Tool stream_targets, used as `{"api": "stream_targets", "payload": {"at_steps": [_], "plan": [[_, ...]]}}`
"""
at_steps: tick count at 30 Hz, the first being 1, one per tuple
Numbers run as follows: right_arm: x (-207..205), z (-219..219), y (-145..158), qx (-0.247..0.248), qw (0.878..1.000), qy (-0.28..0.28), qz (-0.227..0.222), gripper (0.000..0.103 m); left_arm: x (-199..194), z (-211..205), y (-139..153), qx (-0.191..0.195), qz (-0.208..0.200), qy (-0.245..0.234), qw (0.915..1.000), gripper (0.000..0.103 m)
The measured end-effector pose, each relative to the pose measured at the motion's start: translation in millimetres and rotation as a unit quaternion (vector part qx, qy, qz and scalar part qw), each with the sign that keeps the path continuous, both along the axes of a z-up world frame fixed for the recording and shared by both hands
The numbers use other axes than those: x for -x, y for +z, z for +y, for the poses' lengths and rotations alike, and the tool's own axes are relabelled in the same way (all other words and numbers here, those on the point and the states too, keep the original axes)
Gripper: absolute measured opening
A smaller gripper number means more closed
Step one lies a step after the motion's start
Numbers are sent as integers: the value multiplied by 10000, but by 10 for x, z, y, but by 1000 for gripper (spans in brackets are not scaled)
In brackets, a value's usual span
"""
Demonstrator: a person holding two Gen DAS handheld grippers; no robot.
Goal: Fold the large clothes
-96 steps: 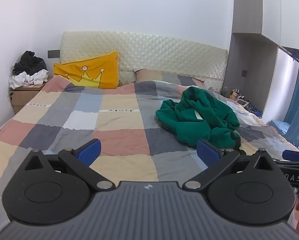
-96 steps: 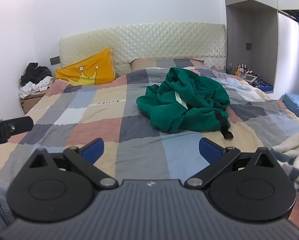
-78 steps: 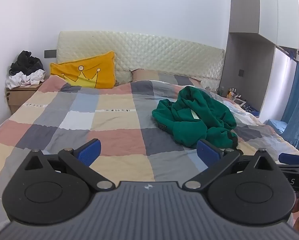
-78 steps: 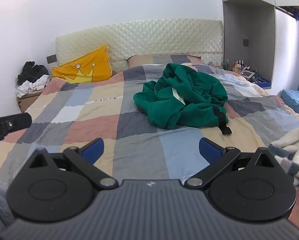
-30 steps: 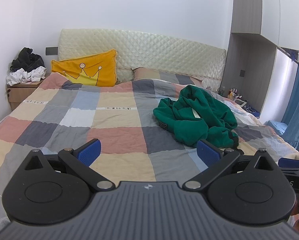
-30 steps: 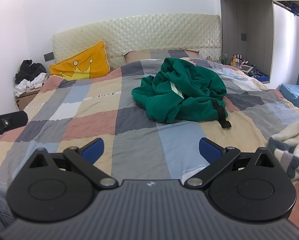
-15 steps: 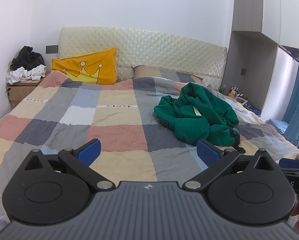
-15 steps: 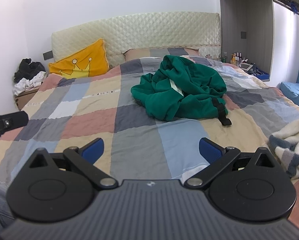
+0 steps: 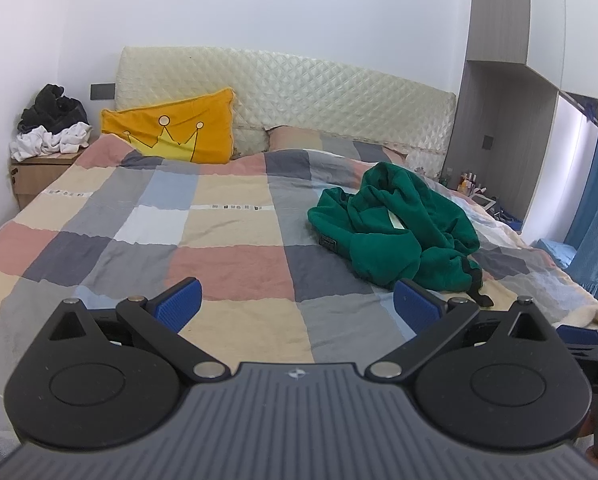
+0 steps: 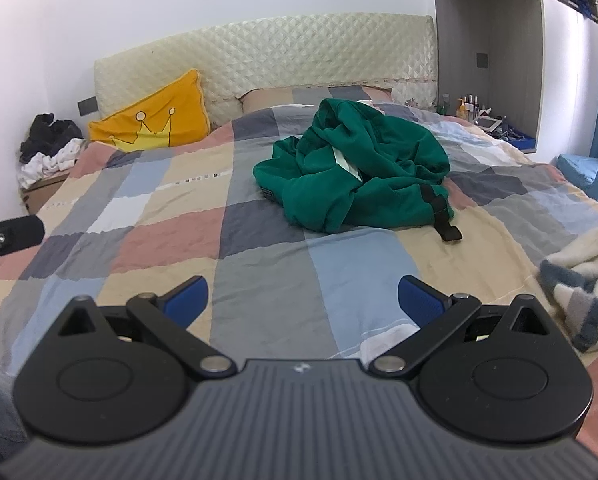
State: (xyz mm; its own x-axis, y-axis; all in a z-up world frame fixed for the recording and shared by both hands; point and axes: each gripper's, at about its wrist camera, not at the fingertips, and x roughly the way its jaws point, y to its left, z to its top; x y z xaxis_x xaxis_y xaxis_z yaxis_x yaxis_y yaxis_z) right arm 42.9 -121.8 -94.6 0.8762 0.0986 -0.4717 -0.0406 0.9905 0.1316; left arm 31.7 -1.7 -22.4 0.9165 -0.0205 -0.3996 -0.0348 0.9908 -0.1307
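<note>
Blue-padded fingers (image 9: pixel 179 303) of the left gripper (image 9: pixel 297 304) spread wide with nothing between them, held above the patchwork checked bedspread (image 9: pixel 227 256). Beyond its right finger lies the crumpled green fleece garment (image 9: pixel 395 224), apart from it. Fingertips of the right gripper (image 10: pixel 303 300) likewise gape empty; the garment (image 10: pixel 359 172) sits ahead, its black strap (image 10: pixel 445 220) trailing toward the right finger.

Bed (image 9: pixel 227 256); green garment (image 9: pixel 395 228); pillow (image 9: pixel 175 132).
</note>
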Motion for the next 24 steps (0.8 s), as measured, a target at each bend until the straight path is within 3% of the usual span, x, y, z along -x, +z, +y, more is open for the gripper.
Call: {"api": "stream_targets", "payload": {"at_steps": [9,18,24], "plan": [[-309,-108,-33,-253,9996,-75,-66,103,-489,-52,-97,-132,44,-171,9998,103],[-978,-283,-86,-837,9949,-555,-32,103,-1254,-161,-239,-200,290,-426,9985,103],[-1487,-315,-175,-803,9929,-880,-65,103,-1765,-257,-368,-83,433,-556,9975,103]]}}
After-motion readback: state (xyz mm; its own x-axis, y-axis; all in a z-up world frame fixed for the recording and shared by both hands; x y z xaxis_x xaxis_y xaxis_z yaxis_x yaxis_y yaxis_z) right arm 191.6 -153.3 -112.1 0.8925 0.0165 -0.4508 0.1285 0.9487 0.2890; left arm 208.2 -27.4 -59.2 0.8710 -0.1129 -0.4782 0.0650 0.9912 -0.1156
